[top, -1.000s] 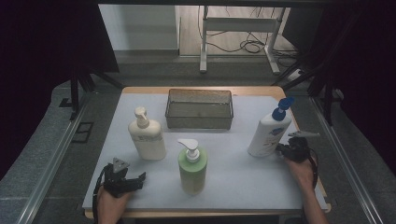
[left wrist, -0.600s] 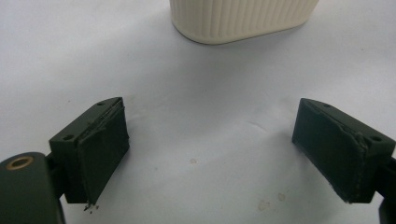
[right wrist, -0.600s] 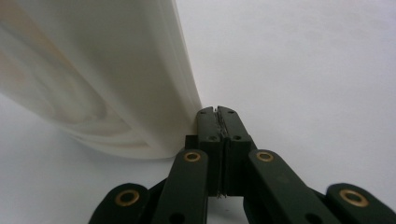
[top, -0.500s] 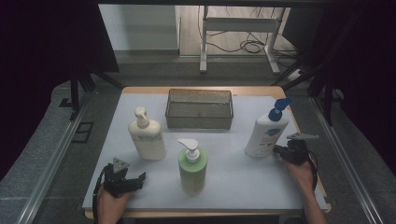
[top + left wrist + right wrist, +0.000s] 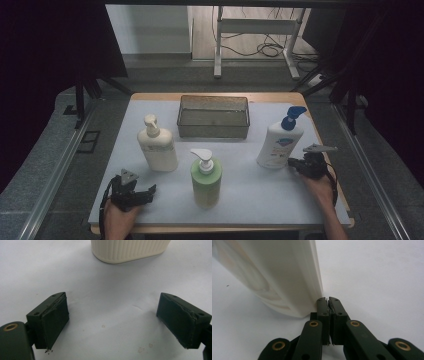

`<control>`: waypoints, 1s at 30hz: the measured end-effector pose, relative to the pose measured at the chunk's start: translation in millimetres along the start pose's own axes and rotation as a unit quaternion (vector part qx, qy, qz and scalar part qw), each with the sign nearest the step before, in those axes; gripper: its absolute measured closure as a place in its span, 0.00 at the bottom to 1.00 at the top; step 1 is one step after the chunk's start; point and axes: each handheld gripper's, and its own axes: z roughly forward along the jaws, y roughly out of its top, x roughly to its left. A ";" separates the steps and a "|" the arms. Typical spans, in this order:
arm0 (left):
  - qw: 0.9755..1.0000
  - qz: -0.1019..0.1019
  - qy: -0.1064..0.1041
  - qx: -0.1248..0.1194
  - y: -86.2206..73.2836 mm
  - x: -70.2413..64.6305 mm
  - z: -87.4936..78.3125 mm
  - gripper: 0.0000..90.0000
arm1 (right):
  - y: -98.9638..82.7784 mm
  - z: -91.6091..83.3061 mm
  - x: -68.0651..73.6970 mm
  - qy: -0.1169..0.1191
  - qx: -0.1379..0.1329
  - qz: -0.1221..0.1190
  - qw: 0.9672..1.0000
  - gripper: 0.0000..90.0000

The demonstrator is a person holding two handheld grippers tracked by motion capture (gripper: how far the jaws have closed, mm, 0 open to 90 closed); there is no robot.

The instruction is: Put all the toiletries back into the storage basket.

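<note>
While closed, right gripper [image 5: 328,300] touches white bottle's [image 5: 277,277] edge.

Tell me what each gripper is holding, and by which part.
Nothing is held. The right gripper is shut with nothing between its jaws, its tip against the white pump bottle; the left gripper is open over bare table.

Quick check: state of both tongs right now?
Left tongs: open, nothing between them, cream bottle ahead.
Right tongs: shut, empty, tips against the base of the white bottle.
</note>
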 end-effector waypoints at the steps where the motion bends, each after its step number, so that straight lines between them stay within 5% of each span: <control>1: 1.000 0.000 0.000 0.000 0.0 0.0 0.0 0.11 | -0.1 -0.2 1.0 0.001 0.001 0.000 1.000 0.97; 30: 1.000 0.000 0.000 0.000 0.2 -0.1 0.0 0.11 | -5.0 -3.4 38.7 0.031 0.012 -0.028 0.999 0.99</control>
